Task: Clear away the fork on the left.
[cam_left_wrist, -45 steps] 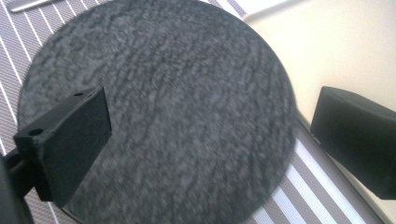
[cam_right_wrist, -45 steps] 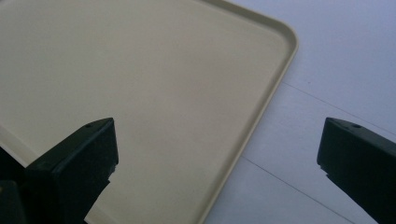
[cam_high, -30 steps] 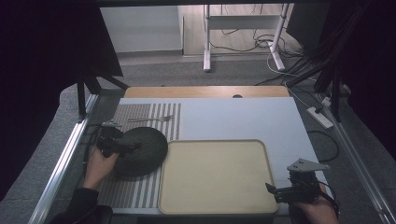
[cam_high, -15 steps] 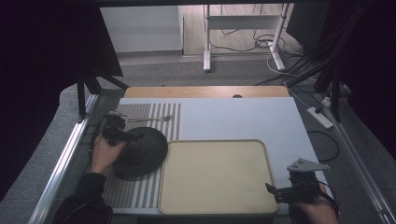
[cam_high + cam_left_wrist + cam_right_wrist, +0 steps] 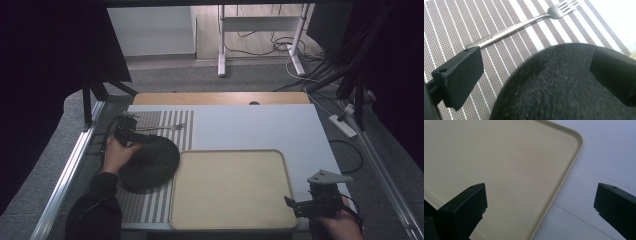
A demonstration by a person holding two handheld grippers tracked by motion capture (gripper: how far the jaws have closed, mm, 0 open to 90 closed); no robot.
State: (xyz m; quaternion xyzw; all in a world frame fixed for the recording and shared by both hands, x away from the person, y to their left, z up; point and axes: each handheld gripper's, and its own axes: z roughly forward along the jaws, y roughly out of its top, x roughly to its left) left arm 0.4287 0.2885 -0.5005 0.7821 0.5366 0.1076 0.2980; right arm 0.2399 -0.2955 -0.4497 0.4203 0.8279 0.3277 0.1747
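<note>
A dark round plate [image 5: 150, 162] lies on the striped placemat [image 5: 150, 210] at the left, and a metal fork [image 5: 162, 128] rests just beyond it. My left gripper [image 5: 128, 134] hovers open at the plate's far-left rim. In the left gripper view the plate [image 5: 564, 90] spreads under the open left gripper [image 5: 536, 62], one jaw over the mat near the fork [image 5: 524, 23] handle. My right gripper [image 5: 312, 204] is open at the near right corner of the beige tray [image 5: 232, 187]. In the right gripper view the right gripper [image 5: 541, 187] straddles the tray's edge [image 5: 564, 177], holding nothing.
The white table top [image 5: 260, 125] stretches beyond the tray, with a wooden strip [image 5: 220, 98] at its far edge. Metal rails [image 5: 70, 170] run along both sides. A power strip [image 5: 342, 125] and cables lie off the table's right side.
My left gripper has moved away from the person along the plate's left rim, toward the fork. The right gripper has stayed where it was.
</note>
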